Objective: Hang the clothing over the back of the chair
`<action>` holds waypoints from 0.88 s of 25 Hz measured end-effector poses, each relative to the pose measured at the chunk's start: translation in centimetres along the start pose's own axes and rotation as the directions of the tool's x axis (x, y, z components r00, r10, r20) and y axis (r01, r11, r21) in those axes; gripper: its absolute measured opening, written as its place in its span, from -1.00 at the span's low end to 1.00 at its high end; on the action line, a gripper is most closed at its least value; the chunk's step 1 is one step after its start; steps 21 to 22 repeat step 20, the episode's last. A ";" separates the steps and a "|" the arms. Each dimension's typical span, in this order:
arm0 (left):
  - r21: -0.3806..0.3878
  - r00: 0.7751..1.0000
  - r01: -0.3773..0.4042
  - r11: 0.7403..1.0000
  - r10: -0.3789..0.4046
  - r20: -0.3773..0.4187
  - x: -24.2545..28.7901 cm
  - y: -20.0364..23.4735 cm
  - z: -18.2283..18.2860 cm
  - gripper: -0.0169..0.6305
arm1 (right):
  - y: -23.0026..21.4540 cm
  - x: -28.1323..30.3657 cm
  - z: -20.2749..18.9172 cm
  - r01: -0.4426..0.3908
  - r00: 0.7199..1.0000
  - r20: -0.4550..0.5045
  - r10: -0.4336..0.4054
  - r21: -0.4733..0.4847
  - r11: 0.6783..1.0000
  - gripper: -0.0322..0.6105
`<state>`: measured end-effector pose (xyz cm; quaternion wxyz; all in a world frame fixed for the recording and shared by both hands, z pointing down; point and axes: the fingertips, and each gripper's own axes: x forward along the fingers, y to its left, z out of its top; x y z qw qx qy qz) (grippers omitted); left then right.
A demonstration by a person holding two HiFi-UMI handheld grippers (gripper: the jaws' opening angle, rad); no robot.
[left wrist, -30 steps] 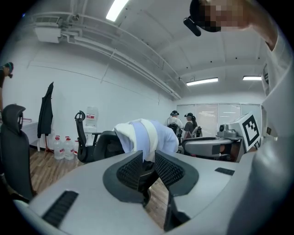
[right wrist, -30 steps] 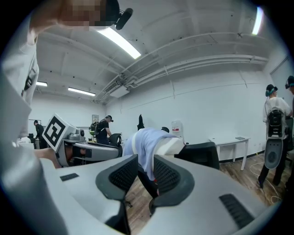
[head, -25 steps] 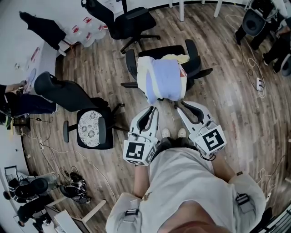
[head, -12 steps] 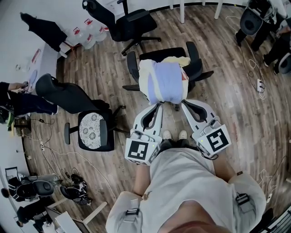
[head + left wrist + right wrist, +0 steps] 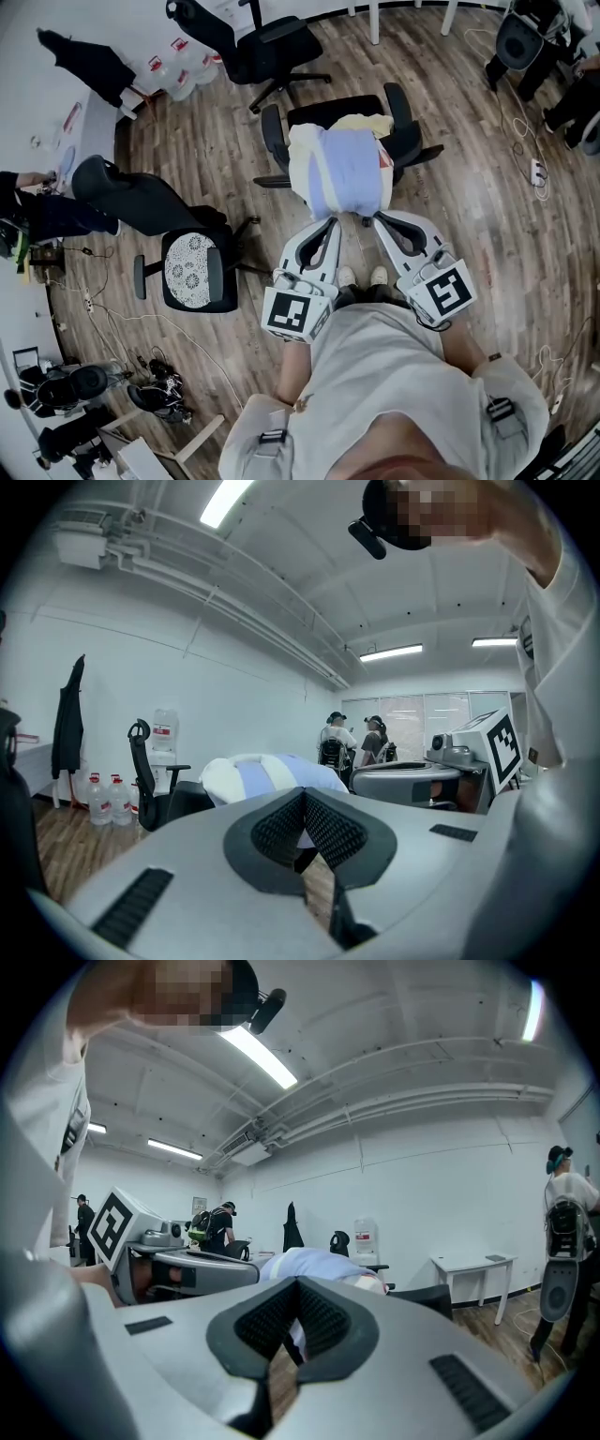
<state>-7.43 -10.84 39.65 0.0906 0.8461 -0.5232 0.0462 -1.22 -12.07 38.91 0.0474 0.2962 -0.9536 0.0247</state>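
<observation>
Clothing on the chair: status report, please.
Left gripper and right gripper both shut, nothing between the jaws. Clothing draped over the chair back, tips near its hem. Nothing in the way.

Head camera: on person's head, high, looking steeply down at wood floor (image 5: 187, 141). Black office chair (image 5: 323, 108) draped with clothing (image 5: 342, 169) at 12 o'clock, near. Left gripper (image 5: 332, 222) at chair's 7, right gripper (image 5: 377, 217) at its 5.

Left gripper camera: low, behind own jaws, facing near level. Clothing close ahead at 12, right gripper's marker cube (image 5: 502, 742) at 3.

Right gripper camera: same setup. Clothing at 12, left gripper's marker cube (image 5: 117, 1227) at 9.

All three views share clothing on chair.
</observation>
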 end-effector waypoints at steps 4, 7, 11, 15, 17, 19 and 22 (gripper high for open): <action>-0.006 1.000 0.001 1.000 -0.001 0.002 -0.1 0.3 0.0 -0.89 | -0.1 0.2 0.1 0.006 1.000 0.001 -0.006 0.000 1.000 -0.84; -0.006 1.000 0.008 1.000 -0.008 -0.003 -0.1 0.2 -0.2 -0.89 | 0.1 0.1 -0.1 0.009 1.000 -0.003 -0.009 0.001 1.000 -0.84; -0.001 1.000 0.012 1.000 -0.012 -0.009 0.0 0.3 -0.3 -0.89 | 0.1 0.1 -0.3 0.013 1.000 -0.006 -0.013 0.001 1.000 -0.84; -0.003 1.000 0.021 1.000 -0.021 -0.013 0.1 0.1 -0.4 -0.89 | 0.0 0.0 -0.3 0.019 1.000 -0.010 -0.019 0.001 1.000 -0.84; 0.000 1.000 0.024 1.000 -0.024 -0.014 0.2 0.1 -0.3 -0.89 | 0.0 0.0 -0.3 0.021 1.000 -0.013 -0.021 0.001 1.000 -0.84; 0.004 1.000 0.024 1.000 -0.024 -0.017 0.2 0.1 -0.3 -0.89 | 0.0 0.1 -0.4 0.021 1.000 -0.016 -0.021 0.002 1.000 -0.84; 0.006 1.000 0.024 1.000 -0.024 -0.018 0.2 0.2 -0.3 -0.89 | 0.0 0.1 -0.5 0.021 1.000 -0.017 -0.021 0.002 1.000 -0.84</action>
